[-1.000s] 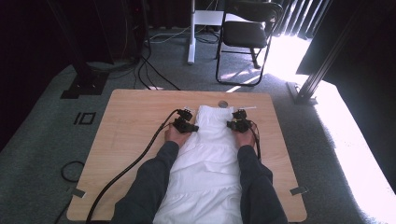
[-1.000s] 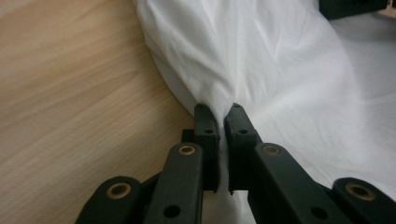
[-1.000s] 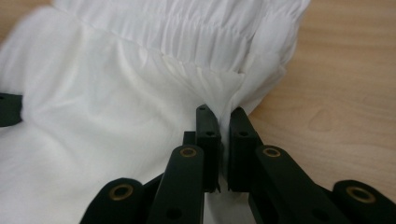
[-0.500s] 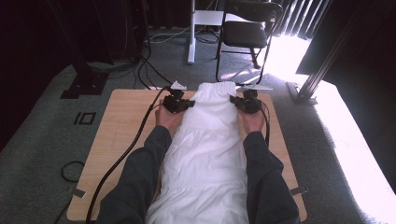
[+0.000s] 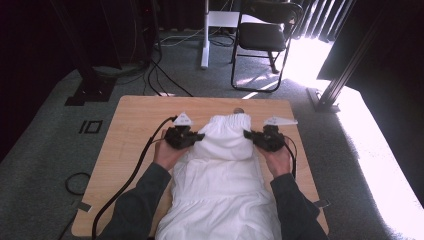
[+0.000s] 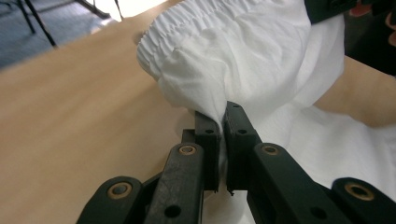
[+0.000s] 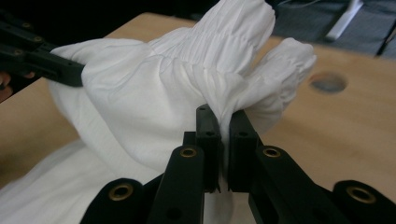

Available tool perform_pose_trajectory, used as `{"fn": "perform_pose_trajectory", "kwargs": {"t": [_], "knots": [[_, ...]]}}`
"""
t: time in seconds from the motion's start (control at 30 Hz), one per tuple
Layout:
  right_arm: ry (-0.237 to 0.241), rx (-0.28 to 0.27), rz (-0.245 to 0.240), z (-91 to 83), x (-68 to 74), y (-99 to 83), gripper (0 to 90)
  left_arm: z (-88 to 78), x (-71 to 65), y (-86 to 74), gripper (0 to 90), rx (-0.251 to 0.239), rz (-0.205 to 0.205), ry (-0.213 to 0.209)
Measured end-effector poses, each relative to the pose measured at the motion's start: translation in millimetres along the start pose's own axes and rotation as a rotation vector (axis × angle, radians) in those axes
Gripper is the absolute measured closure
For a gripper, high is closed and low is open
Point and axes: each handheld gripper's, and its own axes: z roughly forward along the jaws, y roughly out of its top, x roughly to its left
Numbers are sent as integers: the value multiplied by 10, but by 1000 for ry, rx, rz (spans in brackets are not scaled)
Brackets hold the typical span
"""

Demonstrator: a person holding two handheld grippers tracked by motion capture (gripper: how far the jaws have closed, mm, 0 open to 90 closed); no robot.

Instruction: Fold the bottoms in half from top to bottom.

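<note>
Gripping the white garment (image 5: pixel 222 170) on either side, my left gripper (image 6: pixel 218 135) and right gripper (image 7: pixel 223 123) each pinch a fold of cloth just below its gathered elastic hem (image 5: pixel 231 120), lifted above the wooden table (image 5: pixel 135 120). Possibly a skirt; I read no labels or writing on it.

The person wore dark grey long sleeves (image 5: pixel 137 200) that reached to the wrists. Each hand carried a black gripper: the left gripper (image 5: pixel 200 136) and the right gripper (image 5: pixel 247 134) were both topped by a pale grey three-cornered plate (image 5: pixel 183 119). A thick black cable (image 5: pixel 131 172) trailed from the left one. Close up, the jaws were flat black links joined by brass-coloured rivets (image 6: pixel 187 150), with small round holes in the fingertips (image 6: pixel 206 127).
</note>
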Motion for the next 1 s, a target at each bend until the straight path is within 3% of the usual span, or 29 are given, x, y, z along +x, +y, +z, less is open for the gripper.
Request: {"fn": "perform_pose_trajectory", "kwargs": {"t": [0.17, 0.2, 0.37, 0.47, 0.5, 0.57, 0.63, 0.8, 0.9, 1.0], "knots": [[60, 77, -1, -62, 126, -460, 858, 4, -238, -411, 875, 78, 28, -21], [74, 94, -1, -63, 152, -550, 857, 16, -299, -528, 874, 90, 7, -33], [133, 203, 0, -45, 288, -949, 852, 92, -505, -896, 872, 210, 8, -64], [135, 290, -25, 28, 346, -1098, 849, 188, -585, -1056, 870, 278, 34, -63], [132, 320, -33, 74, 351, -1133, 849, 204, -586, -1077, 870, 271, 39, -63], [104, 354, -52, 162, 353, -1171, 846, 220, -547, -1067, 872, 268, 24, -68], [102, 355, -37, 225, 331, -1152, 847, 248, -485, -1055, 874, 259, 20, -66], [66, 359, -50, 363, 289, -1044, 847, 318, -291, -989, 876, 247, 4, -33], [39, 354, -40, 541, 228, -922, 848, 406, -92, -893, 875, 245, 20, 37], [16, 348, -37, 677, 191, -829, 847, 480, 97, -818, 875, 238, 14, 69]]}}
